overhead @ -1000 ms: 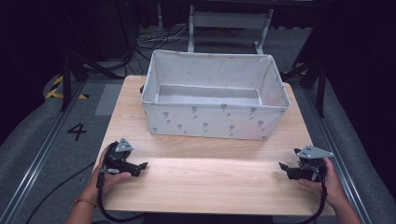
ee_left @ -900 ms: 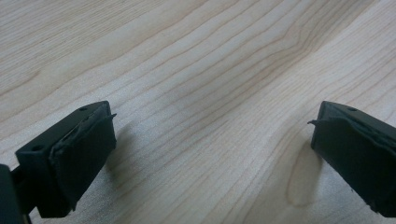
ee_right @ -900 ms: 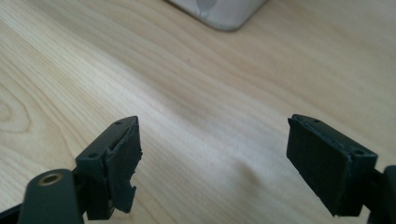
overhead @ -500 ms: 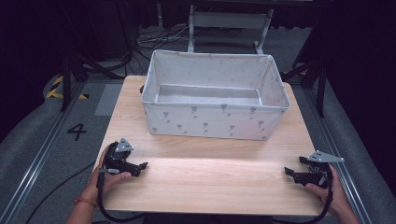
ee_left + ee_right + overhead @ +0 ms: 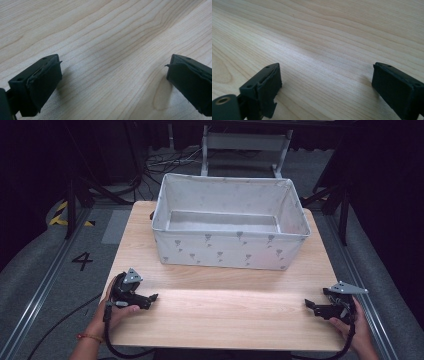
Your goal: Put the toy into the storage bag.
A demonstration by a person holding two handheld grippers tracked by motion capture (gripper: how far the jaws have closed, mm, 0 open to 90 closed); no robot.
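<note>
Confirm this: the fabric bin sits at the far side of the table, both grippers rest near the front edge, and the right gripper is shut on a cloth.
Not quite. The right gripper holds no cloth: the right gripper view shows its jaws wide apart with only bare table between them. The rest stands: in the high view the bin sits at the far side, and the left gripper and right one rest near the front edge.

**A lab recording bay**

A lone wooden bench point(image 5: 225, 320) stands on grey carpet between metal floor rails point(image 5: 35, 295), with a painted "4" point(image 5: 82, 261), hazard tape point(image 5: 62, 213), loose cables point(image 5: 165, 162), dark drapes around and a metal frame point(image 5: 245, 142) behind.
</note>
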